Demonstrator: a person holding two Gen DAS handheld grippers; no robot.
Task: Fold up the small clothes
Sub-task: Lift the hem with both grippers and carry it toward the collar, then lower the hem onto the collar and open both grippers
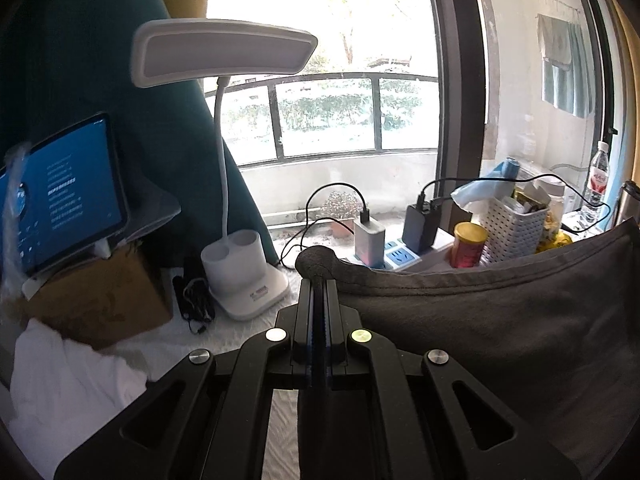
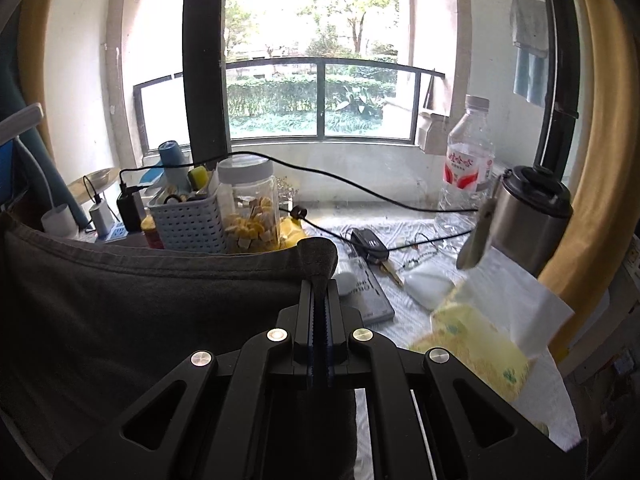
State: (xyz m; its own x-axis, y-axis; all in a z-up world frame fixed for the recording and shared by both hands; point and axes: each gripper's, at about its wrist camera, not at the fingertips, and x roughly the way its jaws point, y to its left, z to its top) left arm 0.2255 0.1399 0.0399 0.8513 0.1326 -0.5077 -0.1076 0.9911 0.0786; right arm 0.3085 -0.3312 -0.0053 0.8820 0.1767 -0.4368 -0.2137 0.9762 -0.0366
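Observation:
A dark grey garment (image 1: 500, 320) hangs stretched between both grippers above the table. My left gripper (image 1: 319, 280) is shut on its left corner, a tuft of cloth sticking out past the fingertips. The cloth spreads to the right in the left wrist view. My right gripper (image 2: 319, 280) is shut on the garment's (image 2: 140, 312) right corner, and the cloth spreads to the left in that view. The upper hem sags slightly between the two grips. The lower part of the garment is hidden below the grippers.
A white desk lamp (image 1: 240, 272), a tablet (image 1: 60, 196) on a cardboard box, white cloth (image 1: 68, 384), a power strip with chargers (image 1: 396, 252), a white basket (image 2: 188, 220), a snack jar (image 2: 250, 208), a water bottle (image 2: 466, 160), a steel flask (image 2: 528, 216), keys and tissue packs crowd the table.

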